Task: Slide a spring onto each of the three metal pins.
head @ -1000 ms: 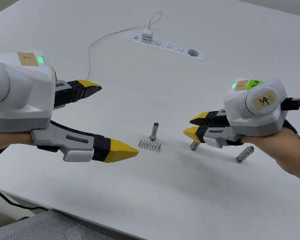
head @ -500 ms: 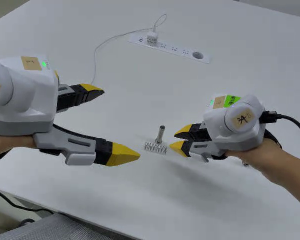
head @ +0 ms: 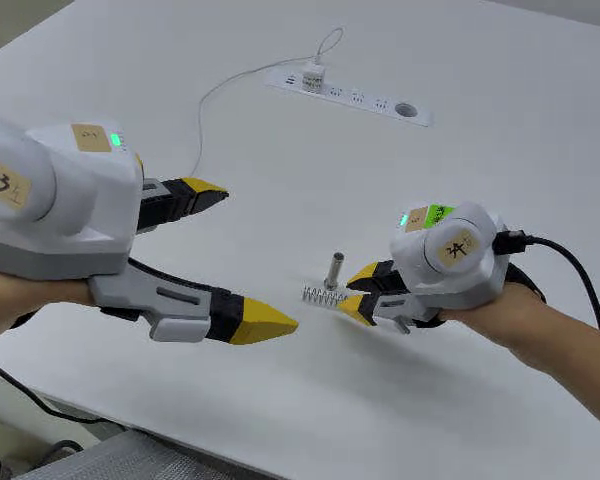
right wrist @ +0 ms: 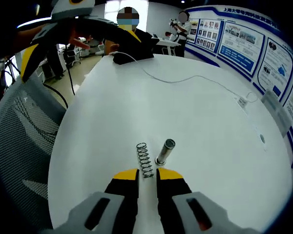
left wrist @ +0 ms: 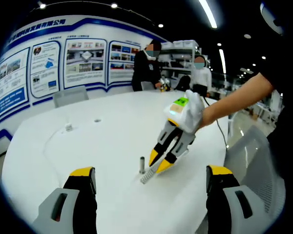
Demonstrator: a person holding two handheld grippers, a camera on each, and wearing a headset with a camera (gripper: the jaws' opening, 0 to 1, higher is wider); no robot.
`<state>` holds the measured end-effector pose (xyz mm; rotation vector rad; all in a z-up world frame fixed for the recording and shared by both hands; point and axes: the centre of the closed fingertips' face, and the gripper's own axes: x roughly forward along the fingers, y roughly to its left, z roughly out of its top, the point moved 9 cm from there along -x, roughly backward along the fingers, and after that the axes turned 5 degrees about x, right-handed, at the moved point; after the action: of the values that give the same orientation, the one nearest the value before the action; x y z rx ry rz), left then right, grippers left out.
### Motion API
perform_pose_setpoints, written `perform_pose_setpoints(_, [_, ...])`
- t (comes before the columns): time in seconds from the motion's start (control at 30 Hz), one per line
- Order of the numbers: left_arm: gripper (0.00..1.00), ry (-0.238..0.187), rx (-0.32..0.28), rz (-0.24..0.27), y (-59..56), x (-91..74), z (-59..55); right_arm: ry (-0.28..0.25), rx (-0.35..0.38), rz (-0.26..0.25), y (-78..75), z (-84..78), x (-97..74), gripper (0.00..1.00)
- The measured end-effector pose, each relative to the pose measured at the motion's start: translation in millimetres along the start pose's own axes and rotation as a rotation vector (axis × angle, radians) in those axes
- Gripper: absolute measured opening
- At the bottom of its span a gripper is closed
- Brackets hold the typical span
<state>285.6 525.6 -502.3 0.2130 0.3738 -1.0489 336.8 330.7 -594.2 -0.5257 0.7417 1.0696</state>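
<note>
Steel pin (right wrist: 165,151) — spring (right wrist: 145,160) lying alongside

Both units are showing the same build. The left tool (head: 260,259) and the right tool (head: 352,293) are each carrying a rounded white housing (head: 70,200), a grey grip shell and black jaws ending in yellow wedge tips. A green lamp (head: 114,139) is glowing on top of each housing, beside a tan label (head: 92,137) with handwritten marks. A black cable (head: 540,241) is leaving the rear of the right tool's housing. The person is wearing a dark short sleeve (left wrist: 283,44).
</note>
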Motion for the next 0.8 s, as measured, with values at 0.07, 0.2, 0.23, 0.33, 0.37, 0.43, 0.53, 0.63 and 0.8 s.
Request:
perform_pose_setpoints(0.07, [0.96,0.002,0.000,0.000,0.9,-0.7,-0.9,0.010,0.000,0.002,0.0,-0.3,2.5,0.15])
perform_pose_setpoints(0.2, [0.96,0.006,-0.005,0.000,1.5,-1.7,-2.8,0.019,0.003,0.014,0.1,-0.2,6.5,0.14])
perform_pose_setpoints(0.23, [0.96,0.007,-0.007,0.001,1.5,-1.8,-3.1,0.021,0.002,0.019,0.3,-0.3,7.7,0.14])
perform_pose_setpoints(0.33, [0.96,0.008,-0.007,0.003,1.6,-2.7,-3.6,0.044,-0.010,0.036,1.7,-2.5,12.6,0.14])
perform_pose_setpoints(0.37, [0.96,0.008,-0.007,0.003,1.6,-3.1,-3.5,0.058,-0.020,0.037,1.8,-3.8,13.9,0.15])
perform_pose_setpoints(0.43, [0.96,0.008,-0.008,0.005,2.2,-4.2,-3.7,0.047,0.002,0.043,2.7,-3.1,14.0,0.13])
perform_pose_setpoints(0.53, [0.95,0.008,-0.013,0.012,3.6,-5.1,-4.5,0.045,0.032,0.051,3.3,-3.6,14.0,0.12])
perform_pose_setpoints(0.63, [0.95,0.008,-0.013,0.011,3.3,-4.6,-4.8,0.045,0.042,0.048,3.3,-3.6,13.8,0.12])
perform_pose_setpoints(0.8, [0.95,0.019,-0.009,-0.012,0.7,-2.9,-4.7,0.036,0.086,0.047,5.8,-2.2,13.2,0.11])
